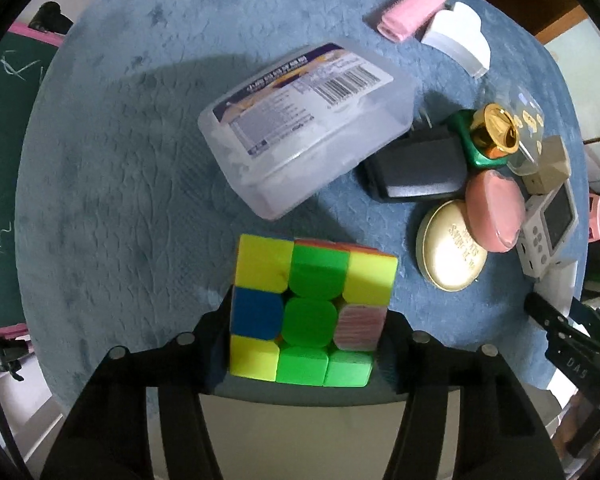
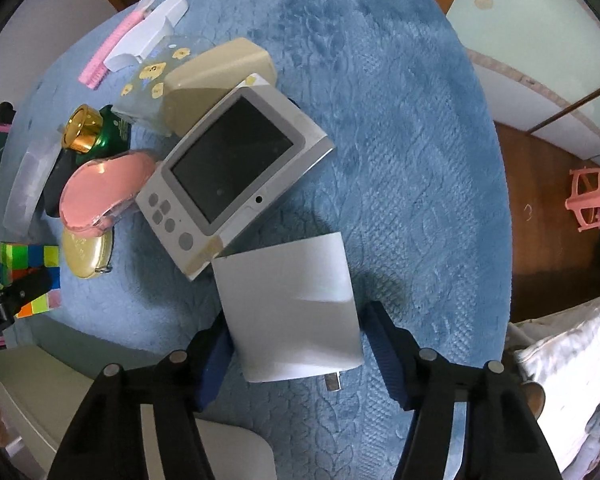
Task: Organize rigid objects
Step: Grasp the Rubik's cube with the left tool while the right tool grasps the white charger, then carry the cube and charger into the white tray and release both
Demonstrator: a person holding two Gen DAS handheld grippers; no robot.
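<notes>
A stickerless puzzle cube (image 1: pixel 308 312) sits at the near edge of the round blue cloth-covered table (image 1: pixel 120 200). My left gripper (image 1: pixel 309 322) points down over it, and both pads touch its left and right sides. The cube (image 2: pixel 28 268) also shows at the far left of the right wrist view. A white charger block (image 2: pixel 288 304) with metal prongs lies flat between the fingers of my right gripper (image 2: pixel 296 322). The left pad touches the block, and a thin gap shows at the right pad.
A clear plastic box (image 1: pixel 300 128) lies behind the cube. A pile to its right holds a black adapter (image 1: pixel 416 168), a gold-capped green bottle (image 1: pixel 488 136), a pink case (image 1: pixel 494 210), a cream round tin (image 1: pixel 452 256) and a grey screen device (image 2: pixel 232 168). A pink brush (image 1: pixel 412 16) lies far back.
</notes>
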